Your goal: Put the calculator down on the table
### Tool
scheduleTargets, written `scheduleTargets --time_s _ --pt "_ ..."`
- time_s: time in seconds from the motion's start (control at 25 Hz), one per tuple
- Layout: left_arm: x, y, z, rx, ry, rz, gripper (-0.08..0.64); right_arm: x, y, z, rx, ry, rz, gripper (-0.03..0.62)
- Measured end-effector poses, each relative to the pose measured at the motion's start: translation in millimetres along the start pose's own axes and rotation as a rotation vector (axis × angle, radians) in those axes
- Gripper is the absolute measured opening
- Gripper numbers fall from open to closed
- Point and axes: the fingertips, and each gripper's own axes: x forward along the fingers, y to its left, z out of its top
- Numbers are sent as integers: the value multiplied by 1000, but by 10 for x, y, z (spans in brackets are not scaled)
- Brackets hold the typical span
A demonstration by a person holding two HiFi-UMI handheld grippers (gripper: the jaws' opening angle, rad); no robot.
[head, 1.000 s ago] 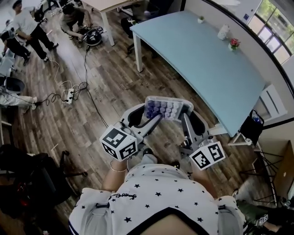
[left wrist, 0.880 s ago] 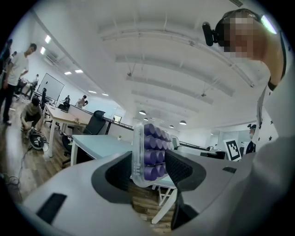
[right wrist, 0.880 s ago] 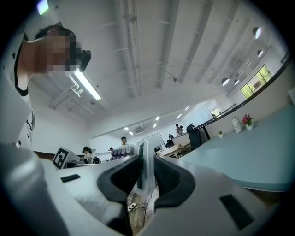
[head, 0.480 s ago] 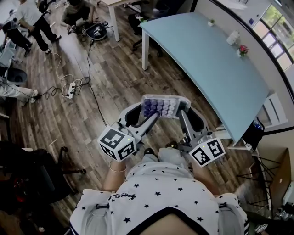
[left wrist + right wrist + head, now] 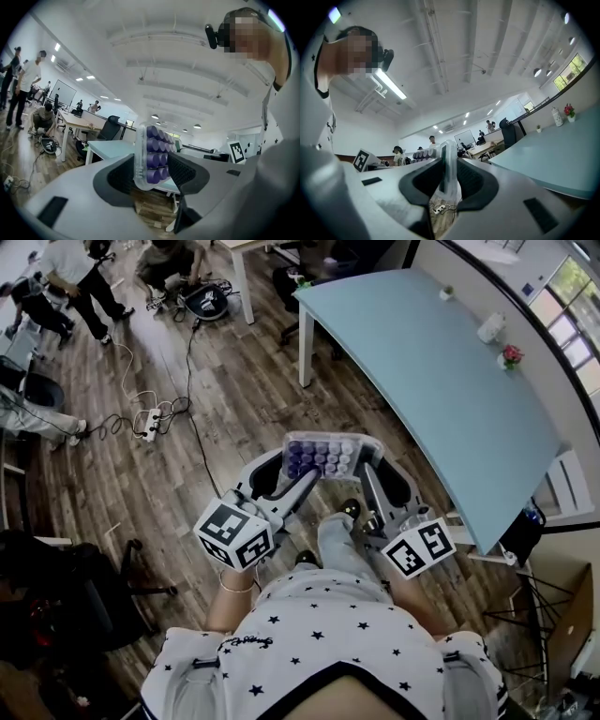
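Table (image 5: 441,381) has drawn nearer; left gripper (image 5: 289,472) and right gripper (image 5: 384,470) clamp calculator (image 5: 323,456).

Open office: desks (image 5: 79,122), swivel chairs (image 5: 108,129) (whiteboard (image 5: 63,92) behind).

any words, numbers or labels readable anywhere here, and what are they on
No text can be read in any view.
calculator: purple keys, any print on them too small to read.
left marker cube: black and white square pattern only, no letters or digits.
right marker cube: the same kind of pattern, no text.
shirt: a small line of script near its left side, too small to read.
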Motion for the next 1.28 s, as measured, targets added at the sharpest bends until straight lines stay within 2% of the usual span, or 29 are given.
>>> scheduleTargets --time_s 0.16,0.56,0.8,1.08,1.28 --pt "188 137 42 4 2 13 238 166 -182 21 8 -7 12 77" --pt "1157 474 258 2 32 -8 238 624 -1050 289 32 -6 -25 77" --pt "1716 518 341 -1 45 -21 238 736 -1554 481 35 -17 -39 77" --pt "2308 522 444 30 66 -53 238 801 -2084 680 45 -48 -68 77" --pt "2697 498 469 31 86 -94 238 789 -2418 796 49 -60 -111 77"
